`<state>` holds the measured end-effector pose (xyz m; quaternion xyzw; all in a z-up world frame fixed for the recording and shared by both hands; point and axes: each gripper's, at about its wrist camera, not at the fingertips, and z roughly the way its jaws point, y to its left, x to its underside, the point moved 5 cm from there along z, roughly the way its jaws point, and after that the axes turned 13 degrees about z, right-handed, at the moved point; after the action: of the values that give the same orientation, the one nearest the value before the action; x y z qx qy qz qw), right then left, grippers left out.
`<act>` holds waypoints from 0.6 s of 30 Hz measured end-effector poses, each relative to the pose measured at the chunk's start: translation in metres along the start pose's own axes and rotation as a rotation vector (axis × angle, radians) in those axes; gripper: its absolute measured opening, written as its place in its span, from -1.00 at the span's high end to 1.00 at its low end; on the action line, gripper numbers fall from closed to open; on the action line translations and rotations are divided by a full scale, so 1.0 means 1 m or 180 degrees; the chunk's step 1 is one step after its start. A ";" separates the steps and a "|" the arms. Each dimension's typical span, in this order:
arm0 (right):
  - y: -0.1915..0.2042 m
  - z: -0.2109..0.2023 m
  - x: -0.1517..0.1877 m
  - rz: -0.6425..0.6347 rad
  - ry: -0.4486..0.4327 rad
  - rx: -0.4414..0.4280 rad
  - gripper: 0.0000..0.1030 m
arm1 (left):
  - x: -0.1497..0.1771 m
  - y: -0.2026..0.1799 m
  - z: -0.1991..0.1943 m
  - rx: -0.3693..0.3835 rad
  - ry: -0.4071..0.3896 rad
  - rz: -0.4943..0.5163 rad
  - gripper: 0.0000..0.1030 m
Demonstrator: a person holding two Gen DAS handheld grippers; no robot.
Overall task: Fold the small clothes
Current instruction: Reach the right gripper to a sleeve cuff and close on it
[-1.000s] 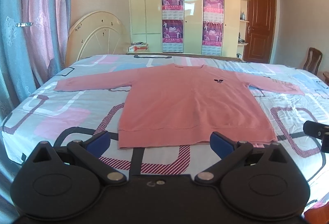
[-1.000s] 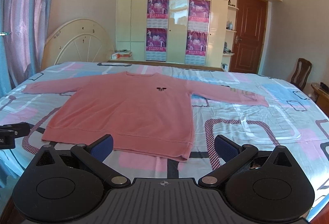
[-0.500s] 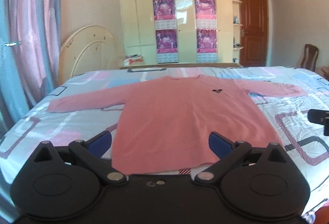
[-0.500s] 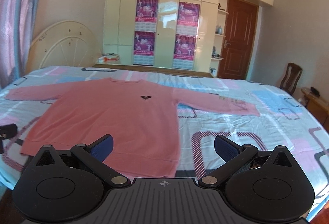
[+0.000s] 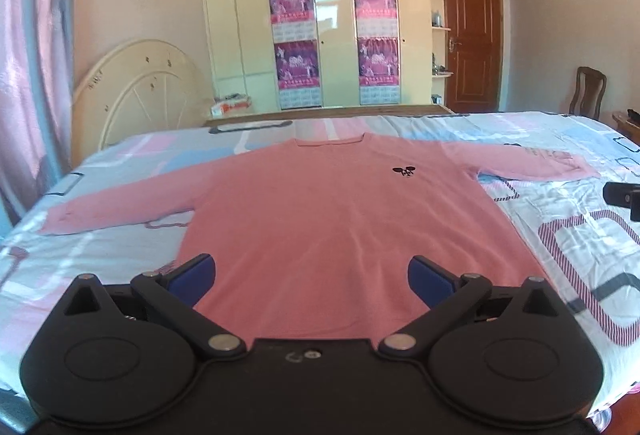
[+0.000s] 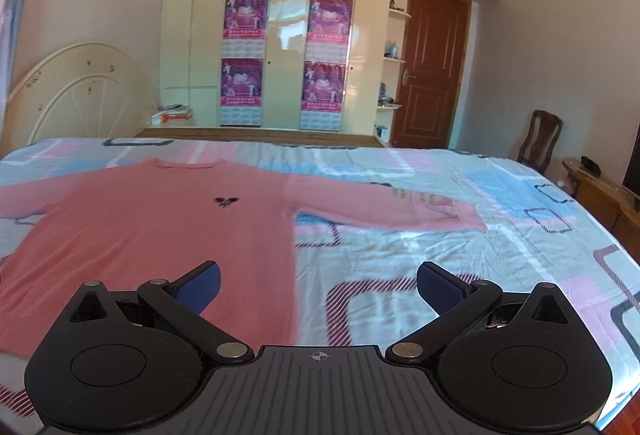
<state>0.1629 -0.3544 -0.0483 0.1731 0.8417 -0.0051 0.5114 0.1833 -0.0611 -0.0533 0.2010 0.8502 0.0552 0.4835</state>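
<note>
Left wrist: pink sweater (image 5: 336,219) flat on bed (image 5: 560,219); left gripper (image 5: 312,277) & right gripper (image 6: 318,285) both spread, empty.

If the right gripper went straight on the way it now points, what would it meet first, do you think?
Probably the side edge of the pink sweater or the bedsheet beside it; the open right gripper straddles that edge, though depth is unclear.
</note>
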 end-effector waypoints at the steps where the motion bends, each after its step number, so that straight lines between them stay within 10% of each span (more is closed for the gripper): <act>1: -0.004 0.009 -0.003 0.0008 -0.0008 0.0016 -1.00 | -0.003 -0.002 0.007 -0.0002 -0.0006 0.0038 -0.84; 18: -0.116 0.197 -0.077 0.0480 0.0070 0.0255 -0.99 | -0.075 -0.019 0.161 -0.0110 0.0407 -0.0167 -0.85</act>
<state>0.3299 -0.5225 -0.0954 0.2563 0.8310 0.0016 0.4937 0.3476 -0.1241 -0.0837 0.1663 0.8832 0.0699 0.4329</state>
